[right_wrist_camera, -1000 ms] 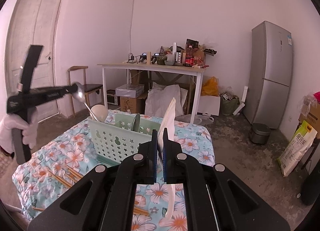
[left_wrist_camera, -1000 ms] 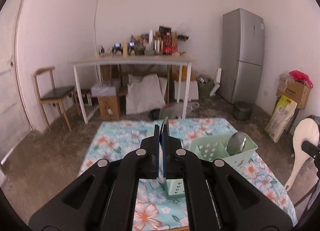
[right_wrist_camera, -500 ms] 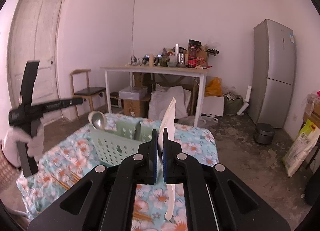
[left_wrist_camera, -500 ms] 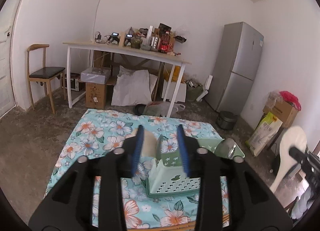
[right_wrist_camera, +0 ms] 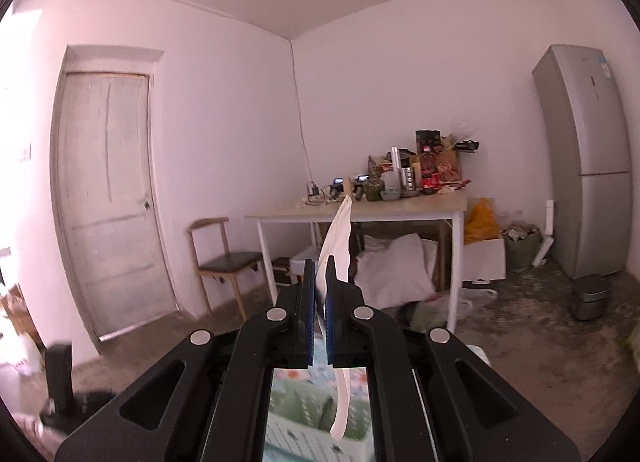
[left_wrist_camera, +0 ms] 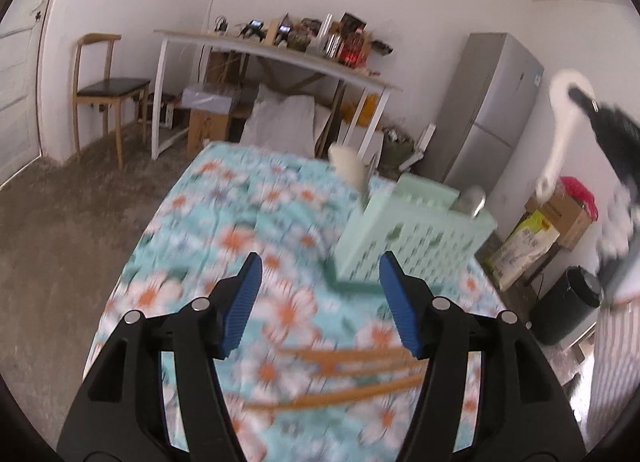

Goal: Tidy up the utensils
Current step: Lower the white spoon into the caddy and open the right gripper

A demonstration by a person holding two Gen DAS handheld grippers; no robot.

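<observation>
Overhead, the right gripper was clamped on a white spoon; the left gripper, jaws opening and empty, pointed at the basket mid-frame above chopsticks.

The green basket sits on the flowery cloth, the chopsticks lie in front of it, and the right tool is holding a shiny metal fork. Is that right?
Not quite. The right tool is shut on a white rice paddle, not a metal fork; the right wrist view shows it. The rest holds: in the left wrist view the green basket sits on the flowery cloth, with the chopsticks lying in front of it.
</observation>
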